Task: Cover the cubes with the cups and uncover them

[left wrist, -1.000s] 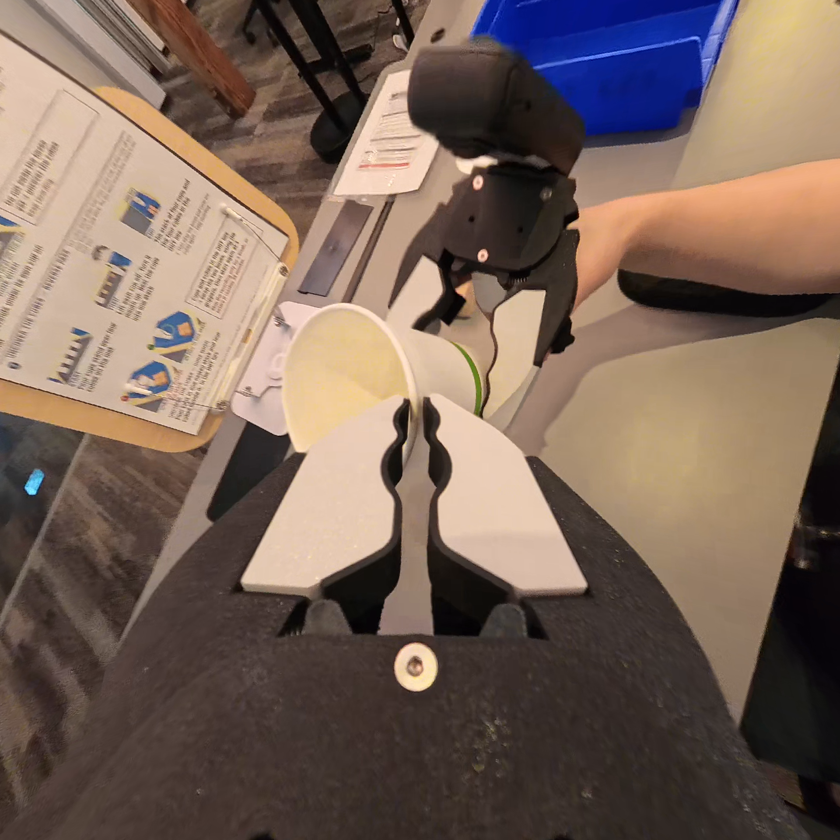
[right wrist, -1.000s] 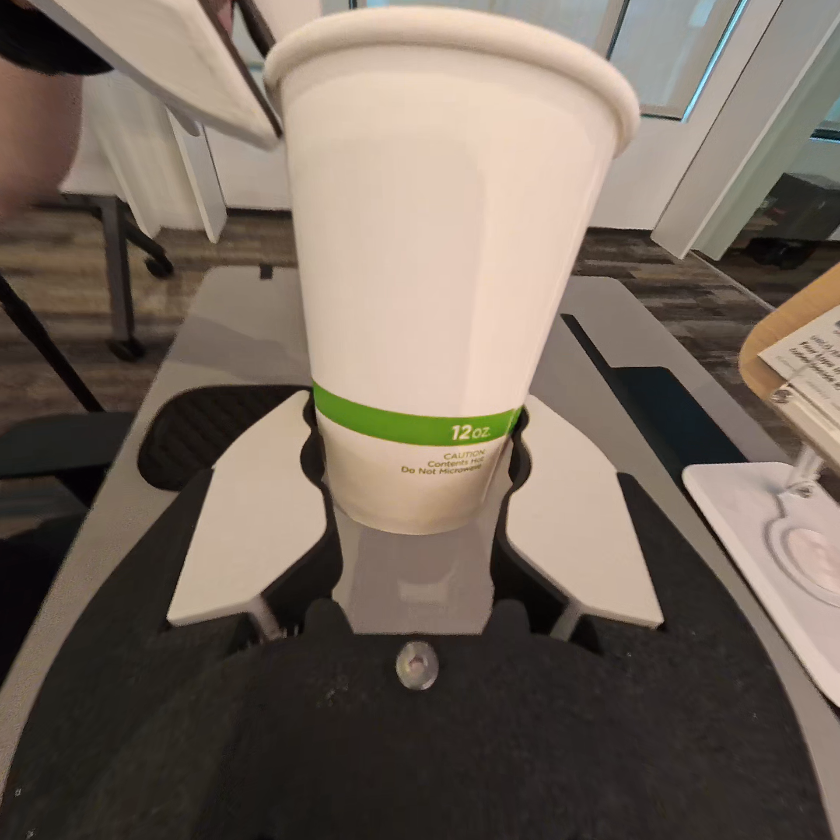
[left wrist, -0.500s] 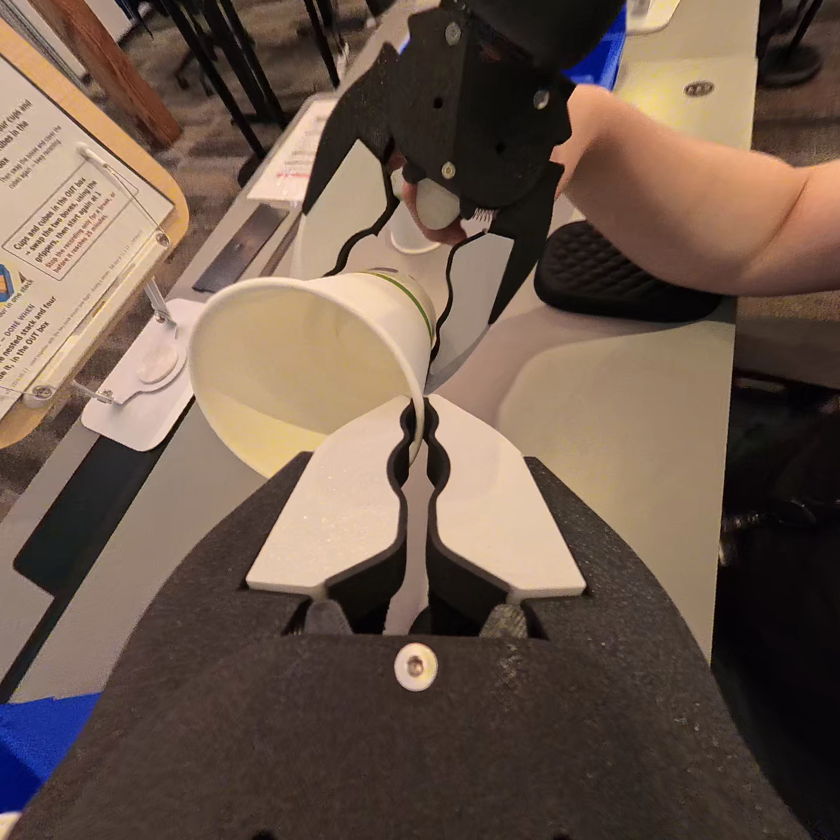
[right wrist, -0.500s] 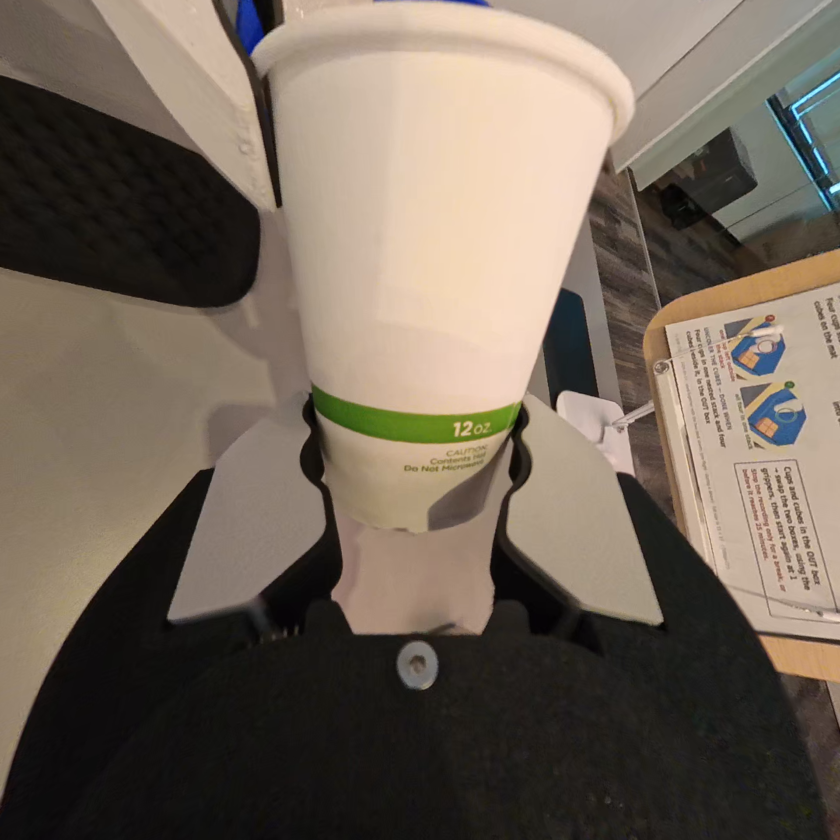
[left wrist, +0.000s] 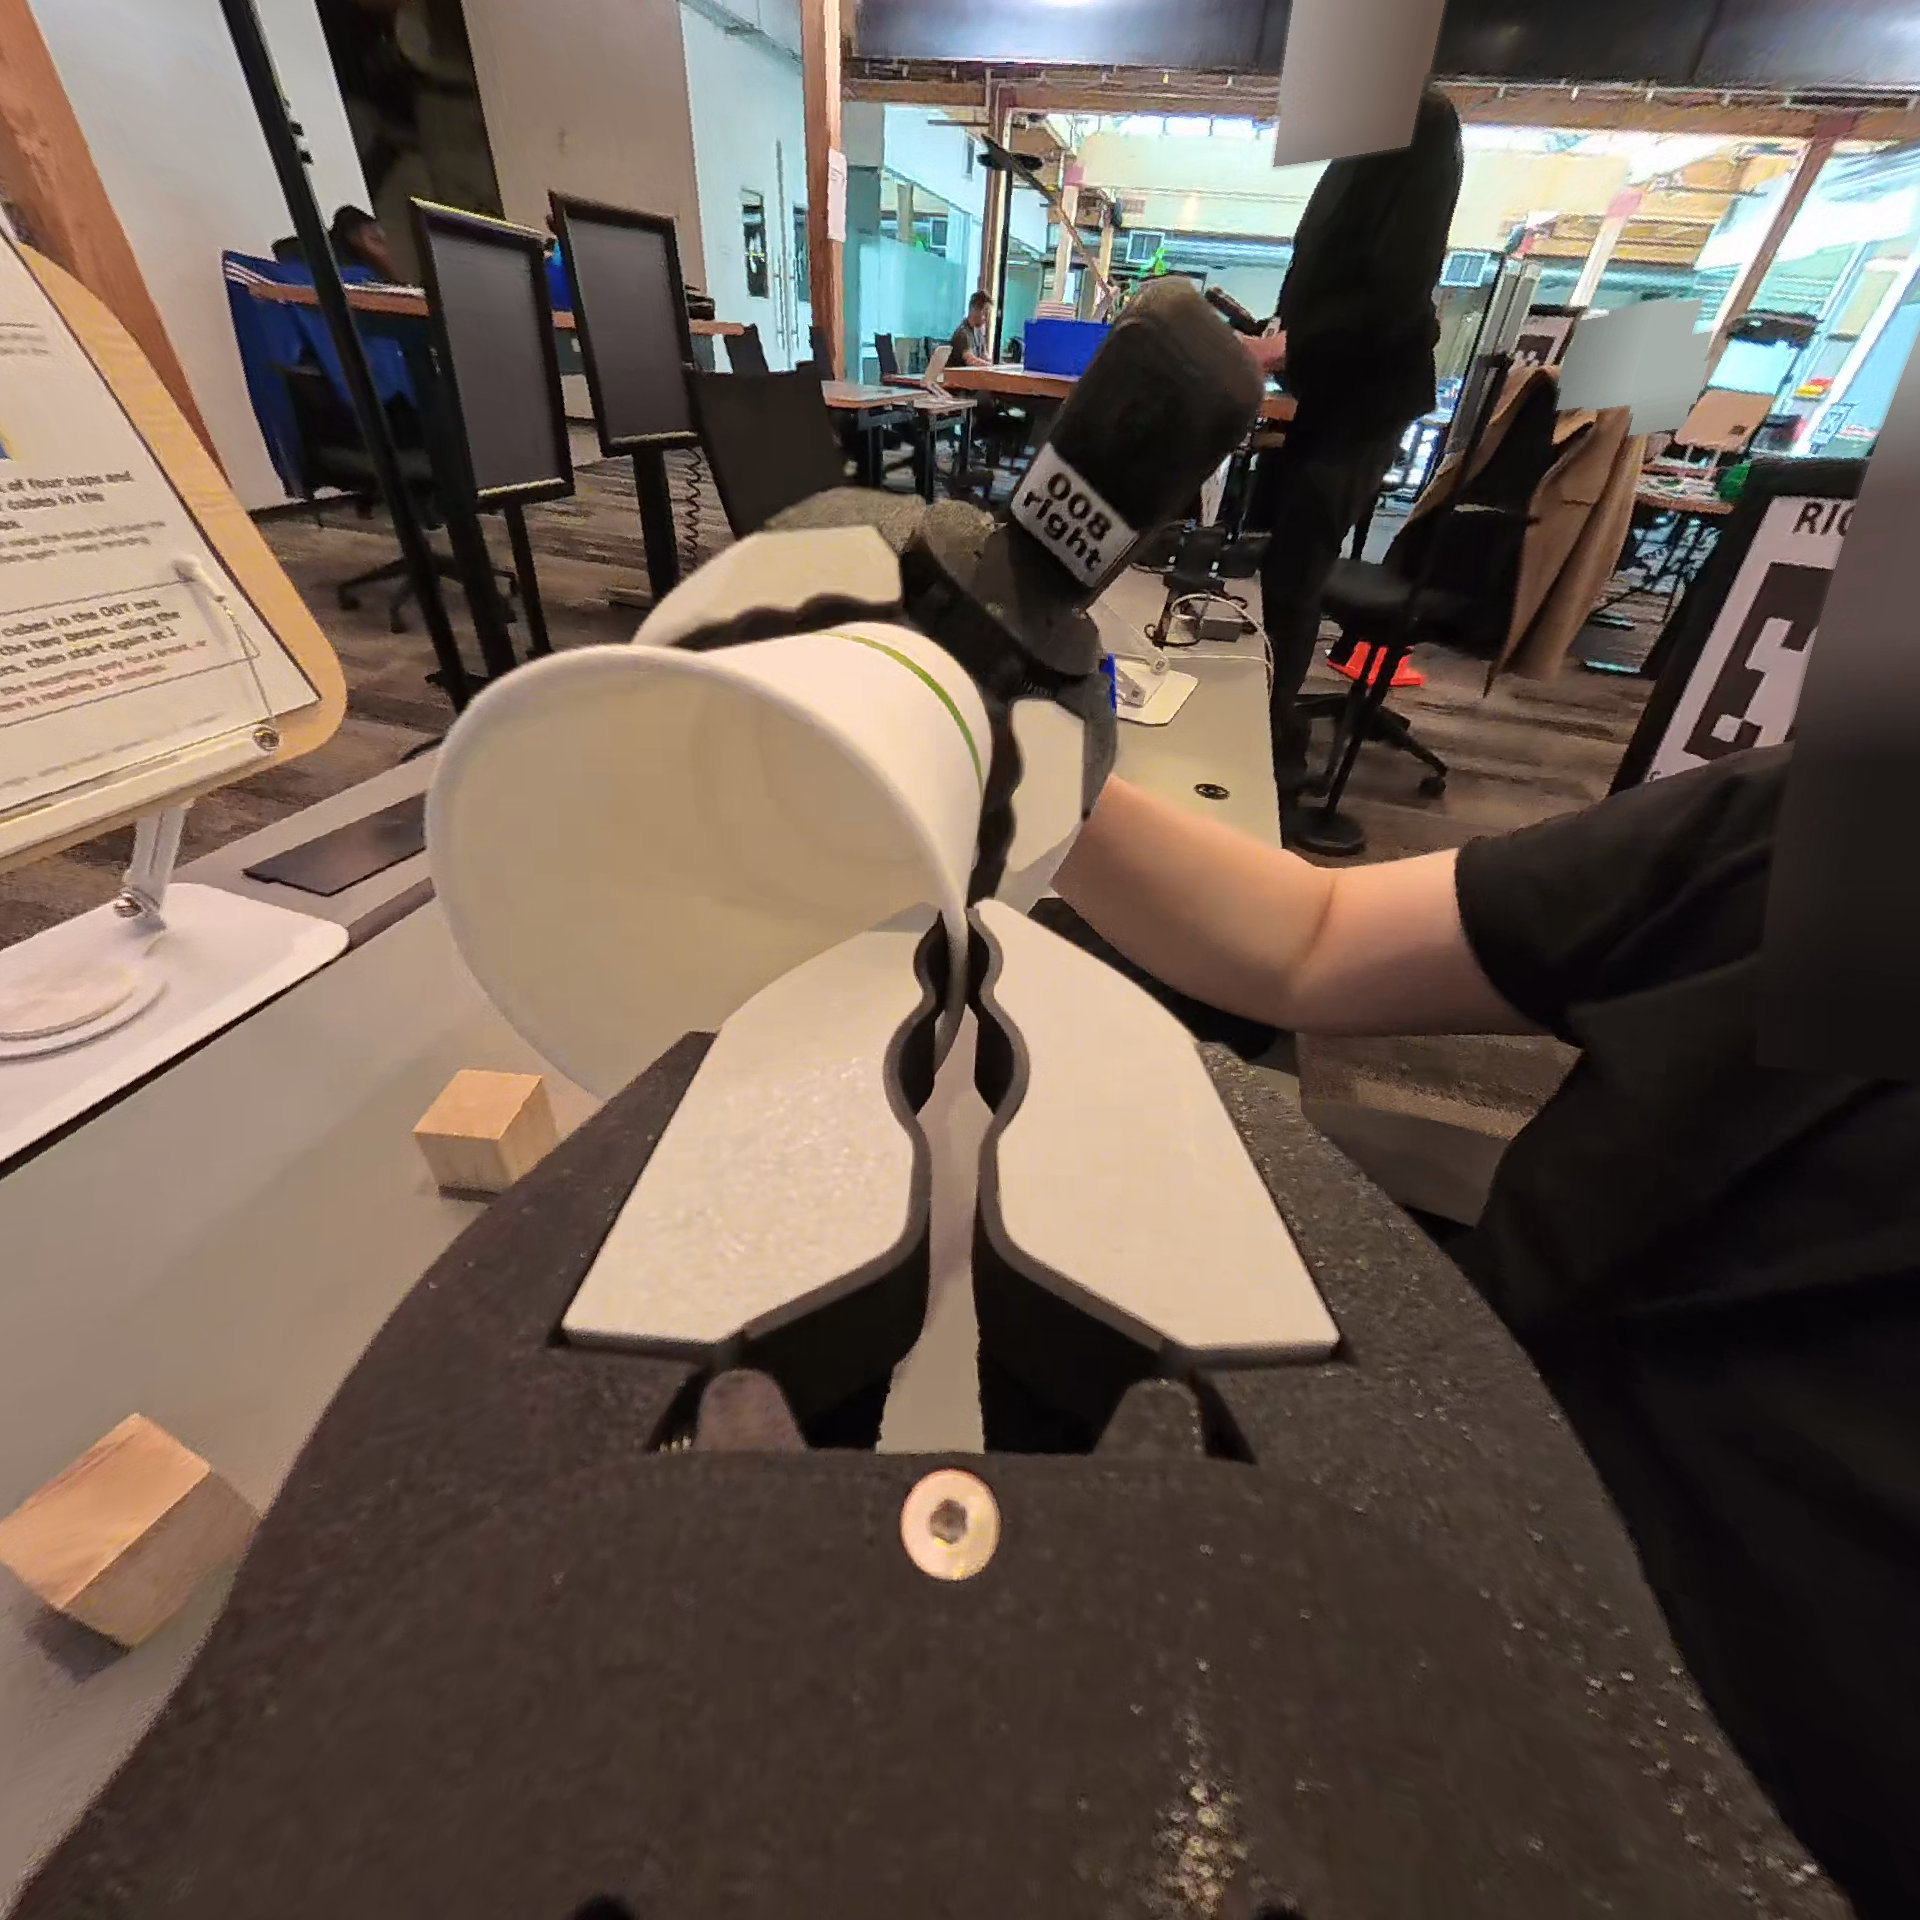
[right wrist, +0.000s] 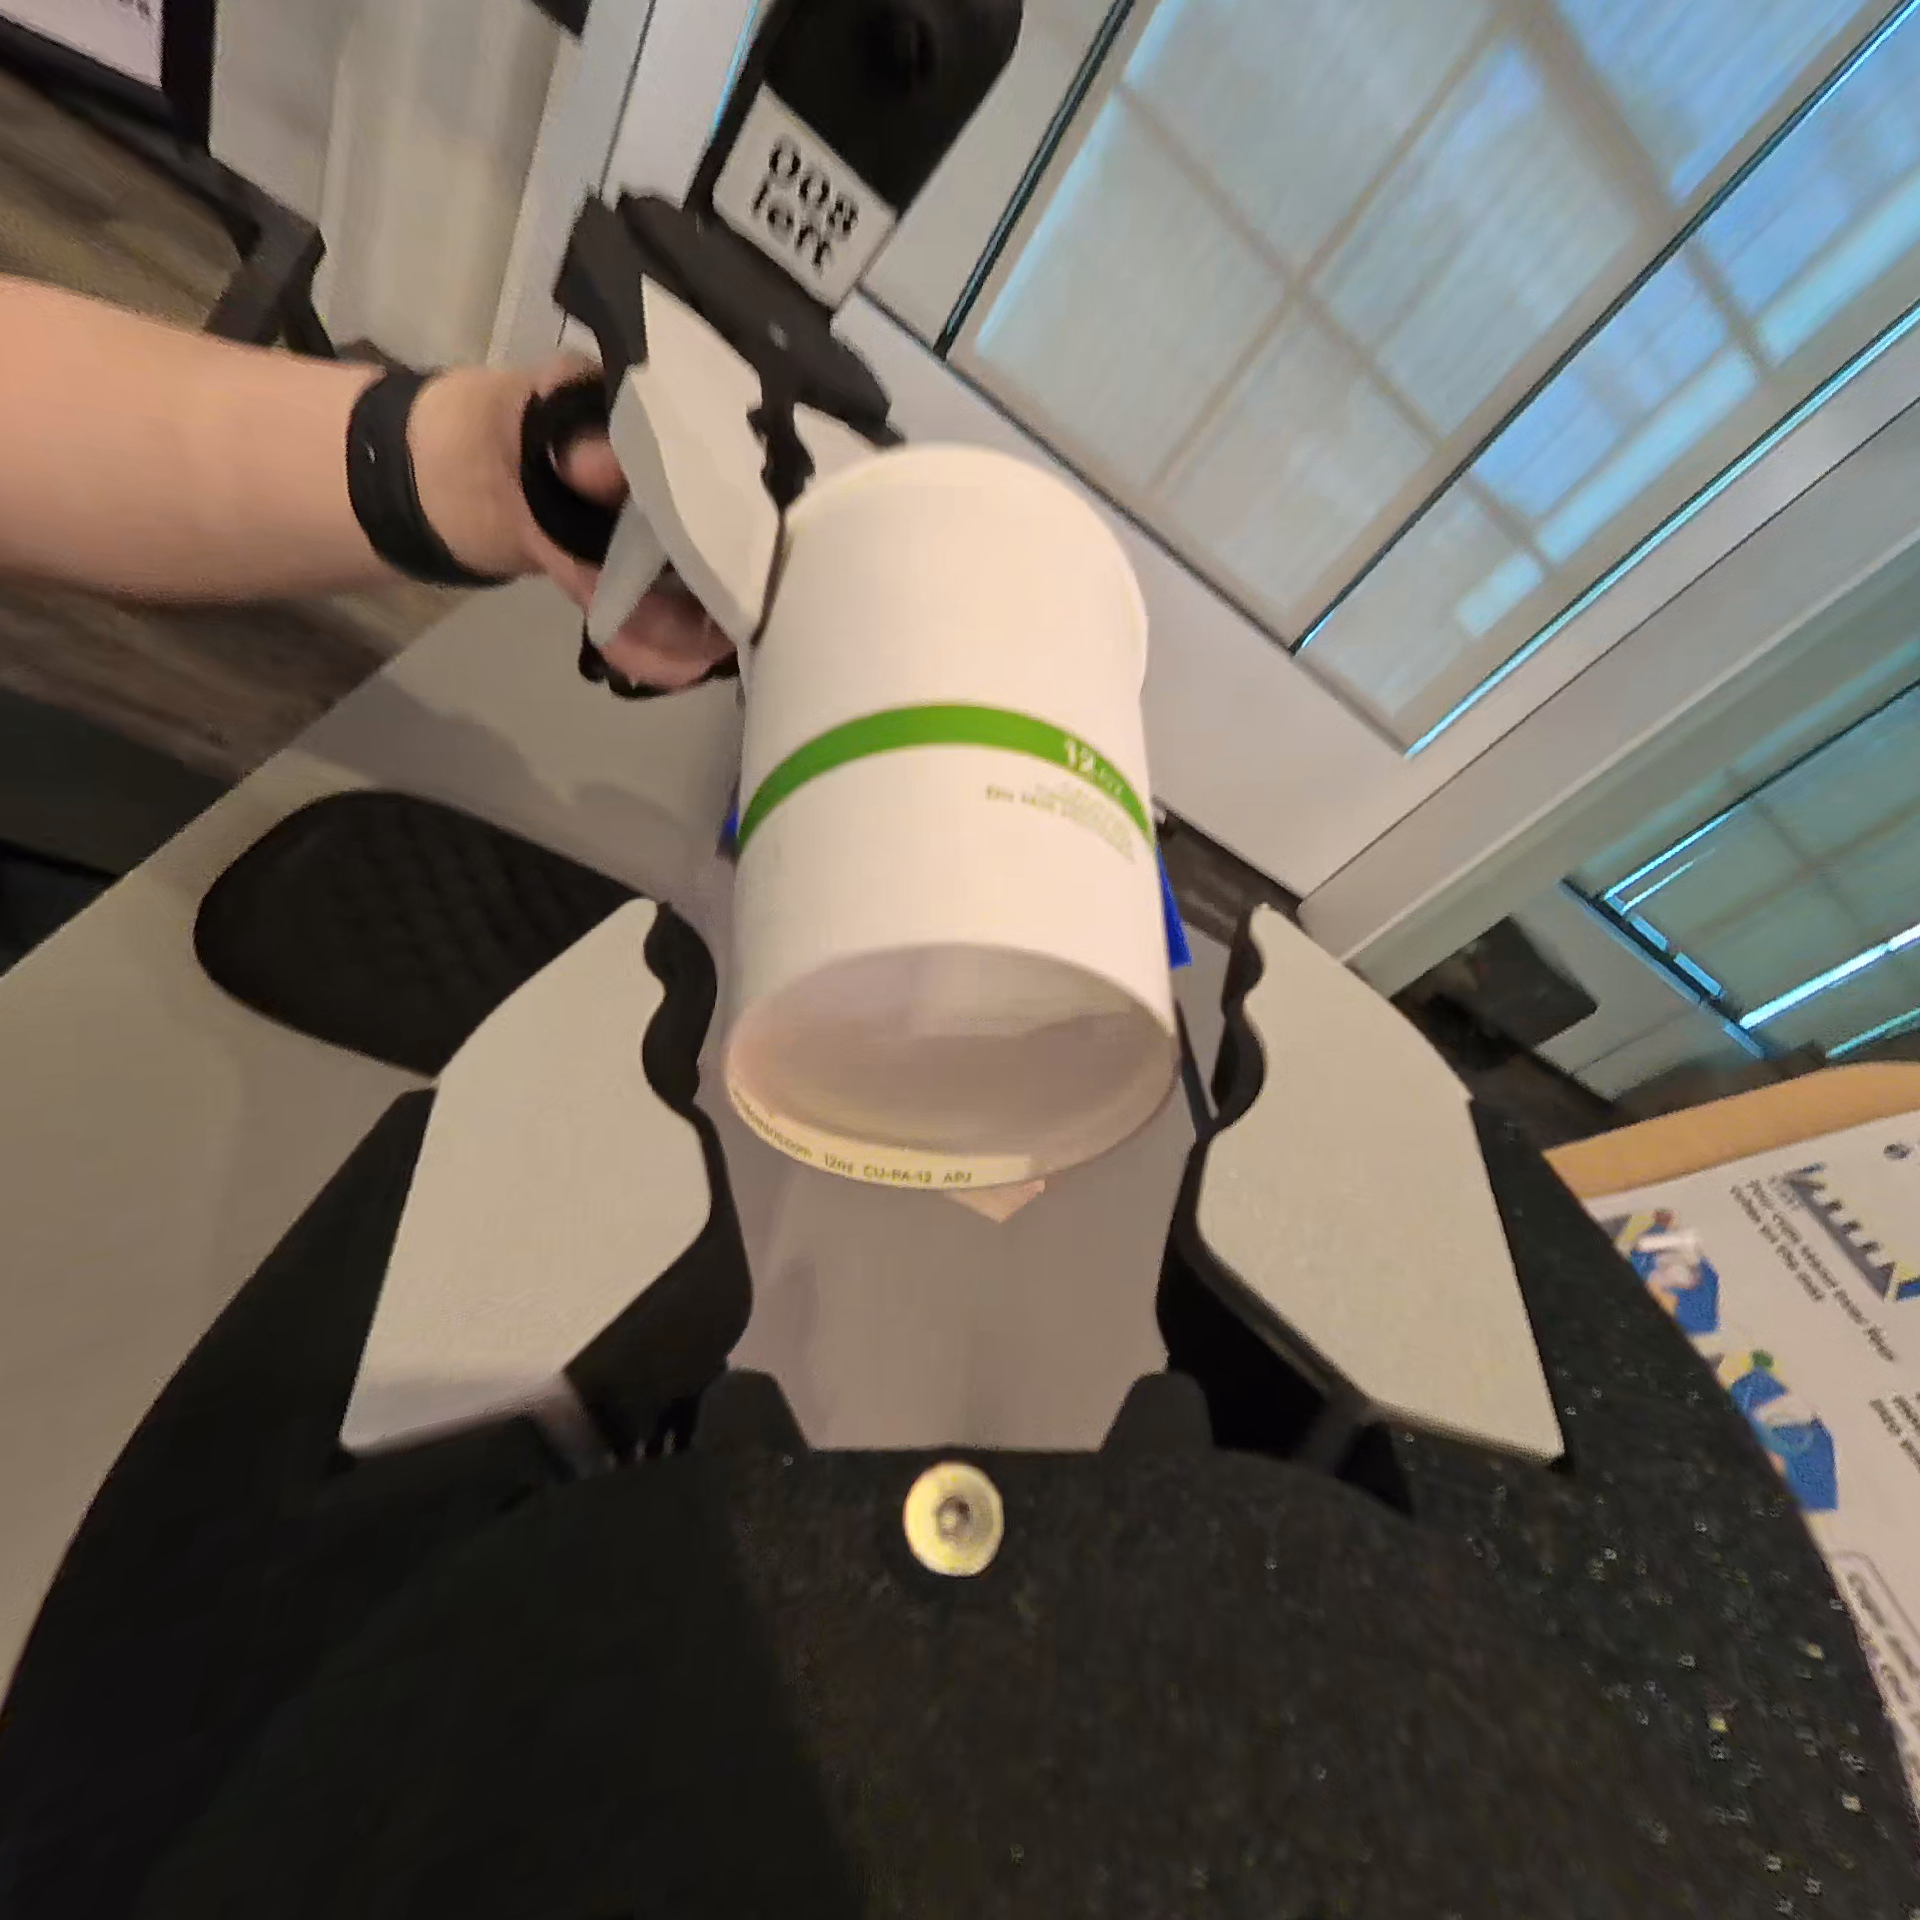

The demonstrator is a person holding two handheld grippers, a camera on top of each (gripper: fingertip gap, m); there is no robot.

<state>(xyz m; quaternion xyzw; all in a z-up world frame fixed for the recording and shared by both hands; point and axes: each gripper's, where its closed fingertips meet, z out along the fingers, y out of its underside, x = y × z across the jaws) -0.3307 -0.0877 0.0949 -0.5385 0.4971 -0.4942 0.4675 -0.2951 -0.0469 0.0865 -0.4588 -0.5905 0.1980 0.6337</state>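
Pinching the rolled rim of a white paper cup (left wrist: 707, 831), the left tongs (left wrist: 961, 935) have their pale, wavy-edged fingers nearly together, with only the thin cup wall between the tips. The cup lies tilted on its side above the grey desk (left wrist: 208, 1226), its open mouth turned toward the left wrist camera and its smooth, cream-coloured inside showing. A narrow green band rings the tapered wall near the base.

From the right wrist view the same cup (right wrist: 945, 790) shows its recessed round bottom and the green band. The right tongs (right wrist: 956, 997) stand wide apart on either side of the base, with a gap visible at each finger, so they grip nothing. The left tongs (right wrist: 764, 592) appear farther off, clamped on the rim, with a hand (right wrist: 582, 530) holding their black handle.

Two plain wooden cubes rest on the desk, uncovered: one cube (left wrist: 483, 1127) just below the cup's mouth, a second cube (left wrist: 114, 1527) nearer the left wrist camera, at the left edge. Both are light, square-cornered blocks with visible grain.

A sheet of printed instructions (left wrist: 104, 613) on a rounded wooden board stands at the left on a white stand. A black, quilted pad (right wrist: 405, 914) lies on the desk beside the right tongs.
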